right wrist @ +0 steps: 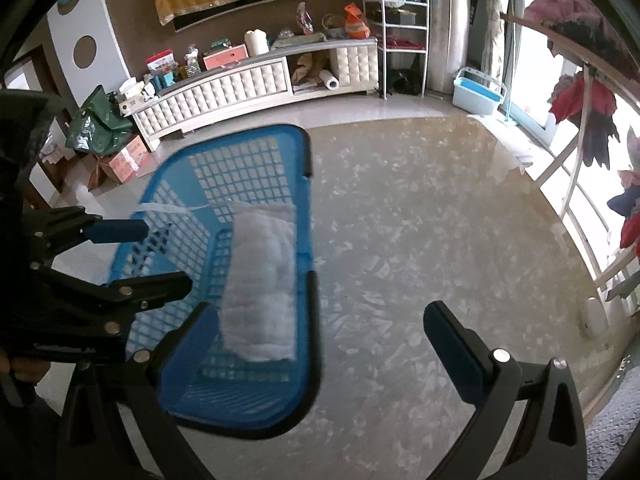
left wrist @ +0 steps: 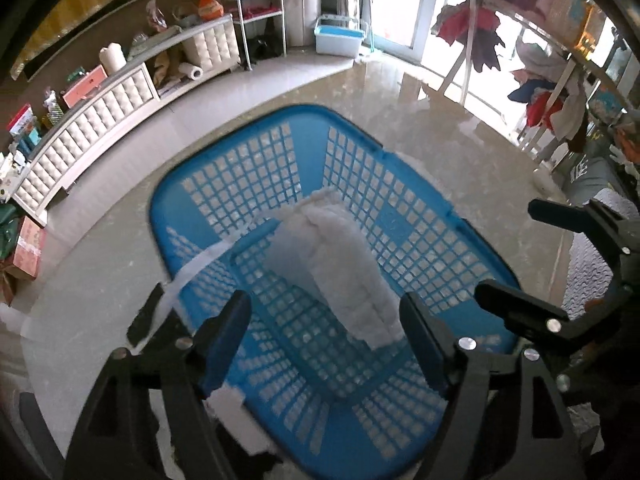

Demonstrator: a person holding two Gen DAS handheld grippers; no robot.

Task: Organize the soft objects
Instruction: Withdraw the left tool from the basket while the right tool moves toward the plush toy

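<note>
The floor [right wrist: 420,220] is glossy tile, and on it stands a blue basket [left wrist: 224,184] with lattice walls, set in open space where both arms can reach over it. By its position it serves as the collecting bin for the soft items.

Inside the basket lies a white fluffy pad [left wrist: 344,264], stretched lengthwise along the bottom and one wall. It is inside the rim and held by nothing, so this item appears deposited. A thin white strap [left wrist: 200,264] runs from it over the basket's edge toward the left side.

The left gripper [left wrist: 324,340] hovers above the near end of the basket, fingers spread wide and empty, consistent with a release. The right gripper [right wrist: 312,340] is likewise spread and empty, straddling the basket's near right rim and bare floor.
</note>
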